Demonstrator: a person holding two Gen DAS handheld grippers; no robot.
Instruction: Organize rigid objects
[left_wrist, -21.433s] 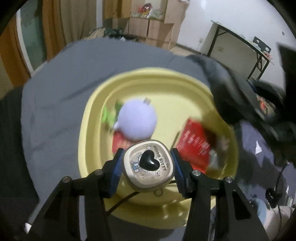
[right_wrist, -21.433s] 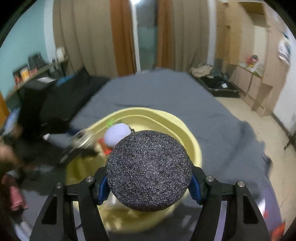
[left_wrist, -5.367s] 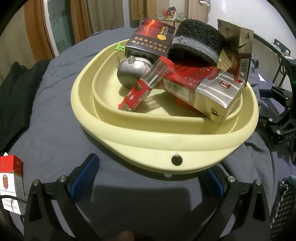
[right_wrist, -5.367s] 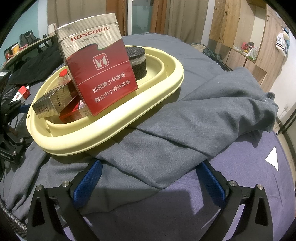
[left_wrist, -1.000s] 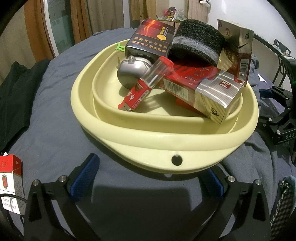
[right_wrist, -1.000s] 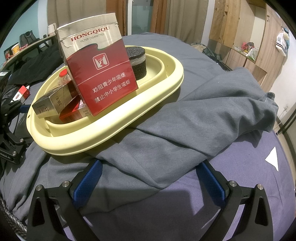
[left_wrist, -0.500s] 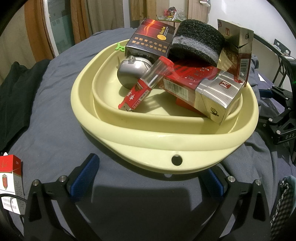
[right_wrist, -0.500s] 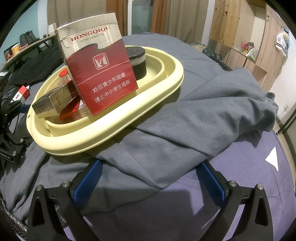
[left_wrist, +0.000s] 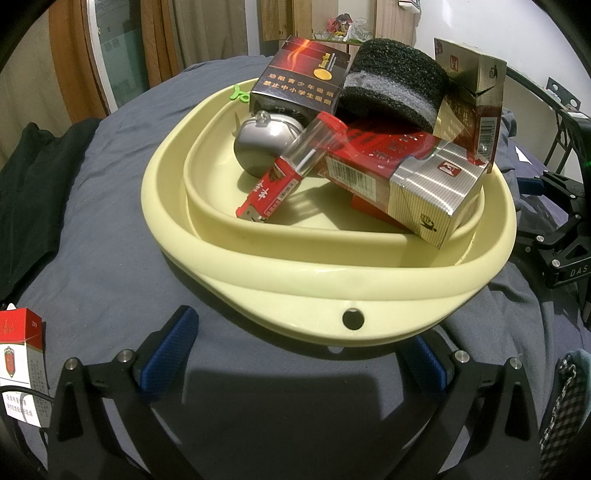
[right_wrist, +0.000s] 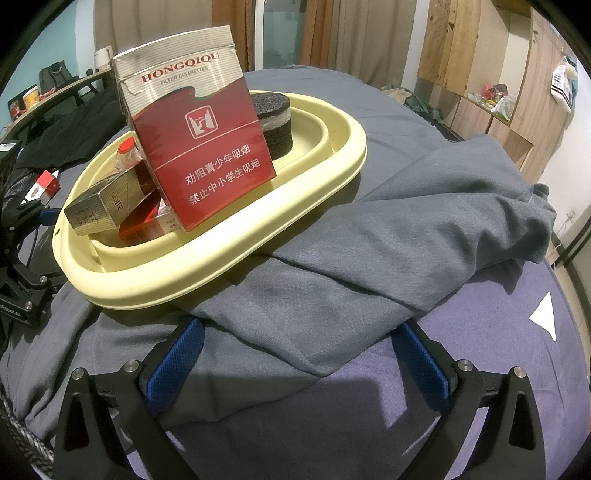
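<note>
A pale yellow basin (left_wrist: 280, 280) (right_wrist: 303, 206) sits on the grey bed cover. It holds a dark cigarette box (left_wrist: 299, 79), a black foam disc (left_wrist: 395, 88) (right_wrist: 275, 122), a silver bell (left_wrist: 266, 142), a clear tube with a red cap (left_wrist: 291, 173), a silver-and-red pack (left_wrist: 413, 192) and a tall Hongqiqu pack (right_wrist: 195, 136) standing upright. My left gripper (left_wrist: 295, 354) rests low on the cover just in front of the basin, open and empty. My right gripper (right_wrist: 299, 358) lies on the cover at the basin's other side, also open and empty.
A red-and-white cigarette pack (left_wrist: 20, 358) lies on the bed at the left gripper's left side, outside the basin. A grey garment (right_wrist: 406, 236) is bunched beside the basin. Dark clothes (left_wrist: 29, 192) lie at the left edge. The other gripper's black frame (left_wrist: 557, 236) sits to the right.
Over the last second nothing has visibly moved. Much earlier, the left gripper held a small Hello Kitty case and the right held the black foam disc; both are now empty.
</note>
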